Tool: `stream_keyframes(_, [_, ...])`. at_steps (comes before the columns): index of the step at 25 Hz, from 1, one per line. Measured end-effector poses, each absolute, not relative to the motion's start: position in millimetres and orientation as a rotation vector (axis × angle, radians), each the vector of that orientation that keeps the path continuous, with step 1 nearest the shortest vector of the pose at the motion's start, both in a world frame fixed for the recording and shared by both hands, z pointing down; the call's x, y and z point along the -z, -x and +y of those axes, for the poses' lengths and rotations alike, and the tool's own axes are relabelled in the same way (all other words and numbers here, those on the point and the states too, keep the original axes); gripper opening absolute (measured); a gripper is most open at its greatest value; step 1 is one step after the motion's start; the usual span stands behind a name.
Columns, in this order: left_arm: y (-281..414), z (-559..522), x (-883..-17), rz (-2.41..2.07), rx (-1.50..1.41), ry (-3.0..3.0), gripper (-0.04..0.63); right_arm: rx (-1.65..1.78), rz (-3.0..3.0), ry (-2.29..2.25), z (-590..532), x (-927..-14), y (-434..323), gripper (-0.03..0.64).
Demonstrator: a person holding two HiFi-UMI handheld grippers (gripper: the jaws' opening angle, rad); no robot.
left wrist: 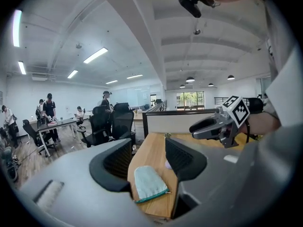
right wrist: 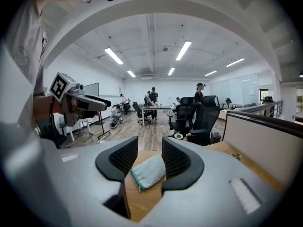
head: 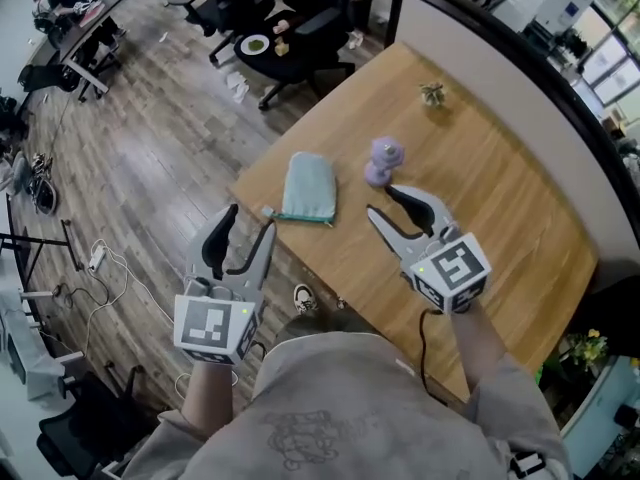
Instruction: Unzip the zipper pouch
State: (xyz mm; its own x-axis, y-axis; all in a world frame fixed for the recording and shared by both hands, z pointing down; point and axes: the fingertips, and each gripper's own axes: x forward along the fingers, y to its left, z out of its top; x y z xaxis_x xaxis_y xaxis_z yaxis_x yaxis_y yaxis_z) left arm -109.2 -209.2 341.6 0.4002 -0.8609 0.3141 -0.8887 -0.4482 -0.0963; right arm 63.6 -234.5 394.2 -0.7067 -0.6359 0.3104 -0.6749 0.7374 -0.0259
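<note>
A light teal zipper pouch (head: 308, 186) lies flat near the corner of the wooden table (head: 490, 198), its darker zipper edge facing me. My left gripper (head: 250, 225) hovers open just off the table edge, a little short of the pouch's zipper end. Over the table, right of the pouch, my right gripper (head: 383, 202) is open too. Neither touches the pouch. In the left gripper view the pouch (left wrist: 149, 183) shows between the open jaws of the left gripper (left wrist: 147, 157), with the right gripper (left wrist: 208, 126) beyond. In the right gripper view the pouch (right wrist: 147, 170) lies ahead of the right gripper (right wrist: 149, 157).
A small purple toy (head: 382, 160) stands just right of the pouch, close to the right gripper. A little dried sprig (head: 432, 93) lies farther back. A dark-edged partition (head: 520, 58) bounds the table's far side. Black office chairs (head: 300, 18) stand beyond the table corner.
</note>
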Motion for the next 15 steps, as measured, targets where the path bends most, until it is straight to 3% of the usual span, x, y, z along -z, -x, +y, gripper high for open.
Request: stream_keyframes(15, [132,-227,-460,-1.454,-0.525,-2.333,0.219,-0.134,-2.264,-0.409,-253,-579,-8,0.167])
